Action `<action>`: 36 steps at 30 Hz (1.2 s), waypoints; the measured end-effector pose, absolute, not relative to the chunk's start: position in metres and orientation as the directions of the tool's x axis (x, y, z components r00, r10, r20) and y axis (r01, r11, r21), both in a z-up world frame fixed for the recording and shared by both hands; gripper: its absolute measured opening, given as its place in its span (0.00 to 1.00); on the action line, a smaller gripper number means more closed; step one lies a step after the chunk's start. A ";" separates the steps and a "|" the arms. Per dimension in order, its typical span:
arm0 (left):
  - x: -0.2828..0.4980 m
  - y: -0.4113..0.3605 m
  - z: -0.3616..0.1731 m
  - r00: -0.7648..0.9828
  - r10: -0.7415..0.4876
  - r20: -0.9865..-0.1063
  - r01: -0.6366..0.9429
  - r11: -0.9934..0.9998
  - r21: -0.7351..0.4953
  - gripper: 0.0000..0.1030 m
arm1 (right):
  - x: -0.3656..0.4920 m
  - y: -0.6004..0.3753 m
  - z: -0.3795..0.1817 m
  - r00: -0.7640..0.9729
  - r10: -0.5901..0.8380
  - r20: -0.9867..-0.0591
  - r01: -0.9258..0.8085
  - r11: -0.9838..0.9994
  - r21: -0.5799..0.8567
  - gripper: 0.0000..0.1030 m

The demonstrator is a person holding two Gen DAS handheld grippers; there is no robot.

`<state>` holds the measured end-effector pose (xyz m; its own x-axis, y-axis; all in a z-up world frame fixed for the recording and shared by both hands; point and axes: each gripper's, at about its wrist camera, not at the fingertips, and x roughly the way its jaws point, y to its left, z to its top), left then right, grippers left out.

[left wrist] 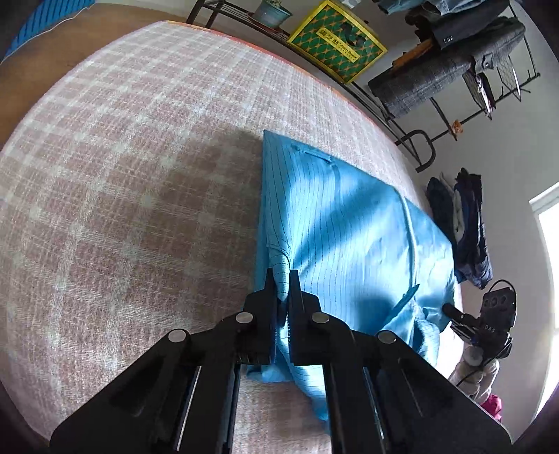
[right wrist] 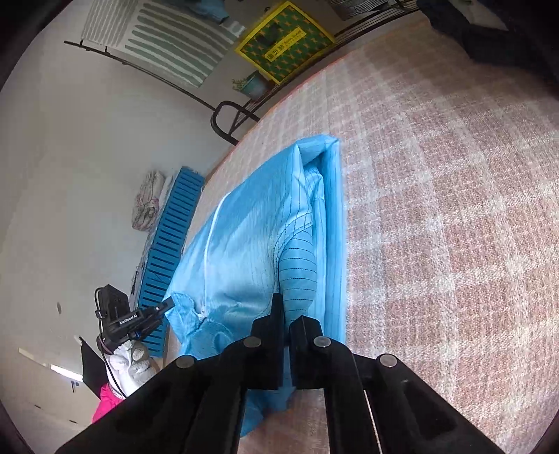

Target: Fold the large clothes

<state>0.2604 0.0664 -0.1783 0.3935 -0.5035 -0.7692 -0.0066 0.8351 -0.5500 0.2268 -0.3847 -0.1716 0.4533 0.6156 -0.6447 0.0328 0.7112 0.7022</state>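
Observation:
A large light-blue pinstriped garment (left wrist: pixel 349 223) with a zip lies partly folded on a pink plaid bed cover (left wrist: pixel 139 174). My left gripper (left wrist: pixel 282 279) is shut on a fold of the garment at its near left edge. In the right wrist view the same garment (right wrist: pixel 251 244) lies along the bed edge. My right gripper (right wrist: pixel 285 307) is shut on a raised fold of its cloth. Each gripper shows in the other's view: the right one at the garment's far side (left wrist: pixel 450 310), the left one likewise (right wrist: pixel 164 307).
The plaid cover (right wrist: pixel 436 227) spreads wide beside the garment. A yellow-green box (left wrist: pixel 337 42), a potted plant (left wrist: pixel 270 12) and a clothes rack (left wrist: pixel 454 70) stand beyond the bed. A blue crate (right wrist: pixel 171 251) and a cloth pile (left wrist: pixel 468 223) lie on the floor.

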 end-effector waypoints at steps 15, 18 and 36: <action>0.244 0.057 -0.130 0.511 -0.375 -0.773 0.053 0.912 -0.408 0.18 | 0.234 -0.371 -0.131 0.479 0.584 -0.656 -0.092 0.776 0.624 0.42; 0.247 0.036 -0.115 0.521 -0.398 -0.755 0.104 0.908 -0.407 0.18 | 0.251 -0.381 -0.131 0.488 0.605 -0.629 -0.056 0.741 0.669 0.42; 0.257 0.008 -0.137 0.452 -0.390 -0.803 0.133 0.919 -0.372 0.18 | 0.214 -0.369 -0.158 0.309 0.567 -0.764 -0.064 0.814 0.578 0.39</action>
<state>0.2565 0.0080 -0.1375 0.4516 -0.3899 -0.8025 0.1326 0.9188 -0.3717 0.2141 -0.3687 -0.1584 0.3090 0.5667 -0.7638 -0.0642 0.8137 0.5777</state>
